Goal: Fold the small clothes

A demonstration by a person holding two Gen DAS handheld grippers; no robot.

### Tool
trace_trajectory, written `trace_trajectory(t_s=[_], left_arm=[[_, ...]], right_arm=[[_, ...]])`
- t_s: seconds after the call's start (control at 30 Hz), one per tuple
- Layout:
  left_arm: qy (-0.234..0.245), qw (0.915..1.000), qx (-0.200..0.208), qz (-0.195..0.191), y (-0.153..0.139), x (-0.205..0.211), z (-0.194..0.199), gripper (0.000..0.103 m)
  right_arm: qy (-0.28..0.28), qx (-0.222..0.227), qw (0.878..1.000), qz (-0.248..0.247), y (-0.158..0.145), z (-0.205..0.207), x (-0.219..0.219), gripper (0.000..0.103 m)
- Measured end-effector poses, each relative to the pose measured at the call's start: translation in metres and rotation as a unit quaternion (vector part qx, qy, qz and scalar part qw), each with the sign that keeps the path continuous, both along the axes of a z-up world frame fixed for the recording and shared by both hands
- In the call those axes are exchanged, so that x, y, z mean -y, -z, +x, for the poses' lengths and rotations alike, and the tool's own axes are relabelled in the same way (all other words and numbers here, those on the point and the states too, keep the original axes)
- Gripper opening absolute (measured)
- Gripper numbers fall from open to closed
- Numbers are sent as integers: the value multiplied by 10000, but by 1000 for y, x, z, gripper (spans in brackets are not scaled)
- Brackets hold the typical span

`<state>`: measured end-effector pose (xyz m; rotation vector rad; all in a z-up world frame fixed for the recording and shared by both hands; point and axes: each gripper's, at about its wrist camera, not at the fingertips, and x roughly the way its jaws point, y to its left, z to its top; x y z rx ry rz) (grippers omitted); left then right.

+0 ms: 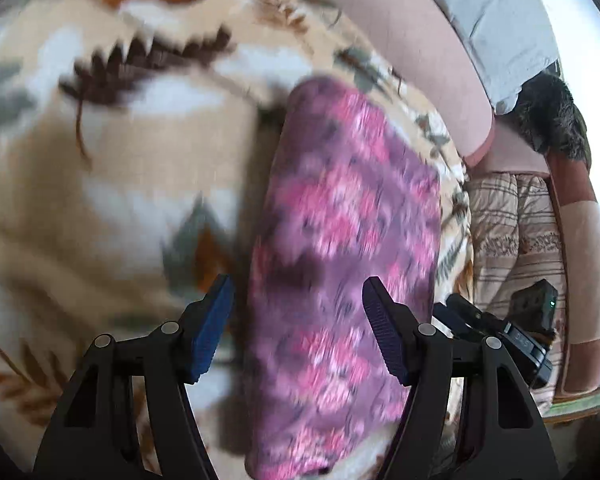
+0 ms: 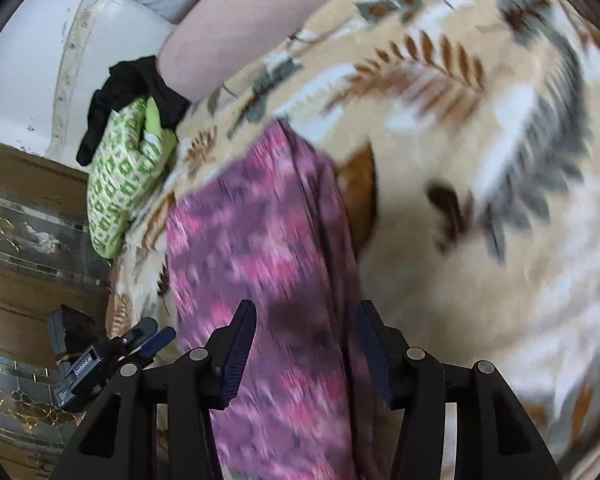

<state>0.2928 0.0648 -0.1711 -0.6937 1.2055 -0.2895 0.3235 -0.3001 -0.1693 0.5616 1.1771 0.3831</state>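
A pink and purple patterned garment [image 1: 340, 240] lies folded lengthwise in a long strip on a cream leaf-print blanket [image 1: 100, 180]. My left gripper [image 1: 298, 298] is open, its fingers straddling the strip's near left edge. In the right wrist view the same garment [image 2: 268, 240] runs away from me, and my right gripper [image 2: 306, 326] is open above its near end. Each gripper shows in the other's view: the right one [image 1: 496, 336] at the garment's right side, the left one [image 2: 112, 352] at its left side. Both views are motion-blurred.
A green and white patterned cloth [image 2: 120, 184] with a black garment [image 2: 132, 92] on it lies at the blanket's far left edge. A pink cushion [image 1: 412, 52] and a striped beige cover [image 1: 512, 240] border the blanket. A dark furry thing [image 1: 548, 116] sits beyond.
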Motion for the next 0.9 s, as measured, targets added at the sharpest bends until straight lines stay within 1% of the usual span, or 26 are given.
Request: trace_trajectory(t_s=[0.03, 0.1, 0.23, 0.27, 0.3, 0.33, 0.37, 0.4, 0.43, 0.47, 0.5, 0.53, 0.57, 0.63, 0.67, 0.73, 0.77, 0.8, 0.83, 0.9], left_arm=[[60, 10000, -45, 42, 4, 2, -2, 67], [164, 9996, -127, 176, 10, 6, -3, 67], [243, 9992, -100, 287, 13, 13, 4, 67], [254, 9993, -116, 267, 14, 14, 6, 67], [248, 9993, -115, 252, 16, 14, 7, 65], [205, 9994, -121, 260, 17, 14, 8, 63], [173, 9994, -128, 262, 18, 12, 9, 51], [196, 9995, -121, 211, 17, 12, 10, 30], [237, 9996, -109, 147, 16, 11, 10, 23], [262, 9995, -34, 161, 11, 12, 9, 18], [280, 9992, 45, 284, 7, 14, 8, 18], [312, 9987, 69, 393, 6, 16, 8, 18], [340, 9983, -17, 464, 10, 18, 10, 18], [274, 9986, -220, 384, 20, 16, 12, 18], [247, 9988, -269, 324, 23, 13, 12, 19], [158, 9992, -321, 197, 22, 8, 12, 26], [153, 9992, -293, 247, 19, 7, 11, 31], [173, 9990, -241, 348, 16, 8, 9, 33], [215, 9984, -173, 491, 12, 10, 6, 34], [288, 9981, -49, 545, 6, 10, -5, 34]], right_arm=[[7, -87, 9999, -94, 5, -1, -1, 50], [-69, -238, 9996, -128, 11, 5, -4, 50], [-139, -502, 9979, -384, 22, 18, -9, 49], [-174, -557, 9976, -361, 25, 20, -10, 44], [-185, -573, 9978, -283, 25, 20, -10, 40], [-216, -558, 9980, -224, 25, 20, -10, 27], [-276, -507, 9980, -249, 22, 19, -13, 20], [-286, -452, 9979, -372, 19, 19, -14, 18], [-282, -398, 9977, -473, 16, 19, -16, 10], [-253, -354, 9980, -463, 12, 19, -16, 8], [-250, -275, 9985, -413, 8, 18, -14, 8], [-285, -211, 9980, -519, 8, 19, -15, 7], [-311, -238, 9974, -599, 11, 20, -18, 7], [-315, -453, 9964, -640, 25, 24, -20, 7], [-299, -464, 9966, -617, 26, 25, -19, 7], [-179, -422, 9975, -536, 22, 26, -14, 7], [-114, -393, 9980, -483, 21, 25, -10, 7], [-94, -387, 9985, -378, 20, 24, -7, 8], [-114, -384, 9987, -313, 19, 21, -6, 10], [-135, -291, 9991, -290, 15, 12, -1, 11]])
